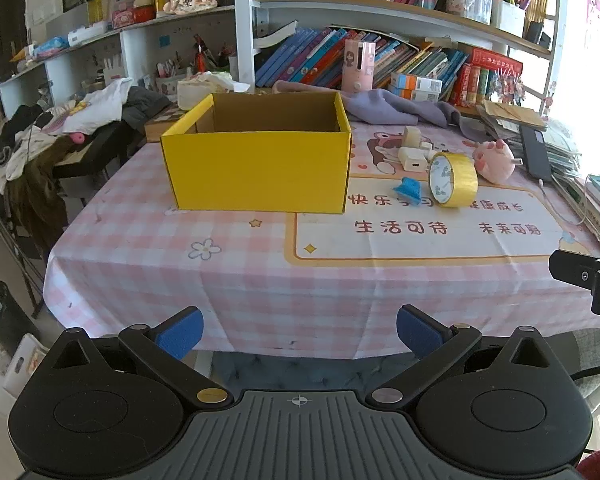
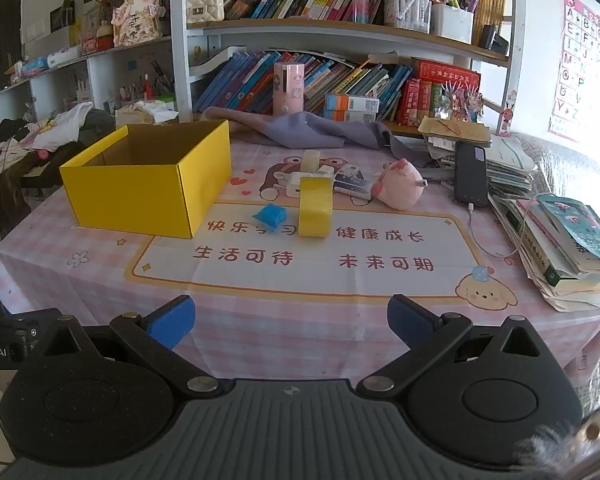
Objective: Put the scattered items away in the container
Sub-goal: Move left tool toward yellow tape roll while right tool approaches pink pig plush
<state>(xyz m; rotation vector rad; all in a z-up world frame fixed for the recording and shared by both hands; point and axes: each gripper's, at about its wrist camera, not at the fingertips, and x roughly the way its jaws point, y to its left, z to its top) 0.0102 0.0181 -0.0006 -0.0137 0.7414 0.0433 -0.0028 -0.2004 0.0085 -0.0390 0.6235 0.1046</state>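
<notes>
Left wrist view: a table covered by a pink checked tablecloth (image 1: 228,280) is seen, and on its far left an open yellow cardboard box (image 1: 256,168) is set; the visible part of its brown interior holds nothing, though the floor is hidden behind the near wall. Right of the box, a plush pink pig toy (image 1: 494,160) lies, with a yellow roll of tape (image 1: 454,180) standing on edge near it. White plug adapters (image 1: 414,152) are clustered just behind the tape, partly hidden by it. A small crumpled blue object (image 1: 408,190), hard to identify, lies between box and tape. None of these items is inside the box. The left gripper (image 1: 299,330) and right gripper (image 2: 291,322) are both held with fingers wide apart, gripping nothing, at the near table edge.
</notes>
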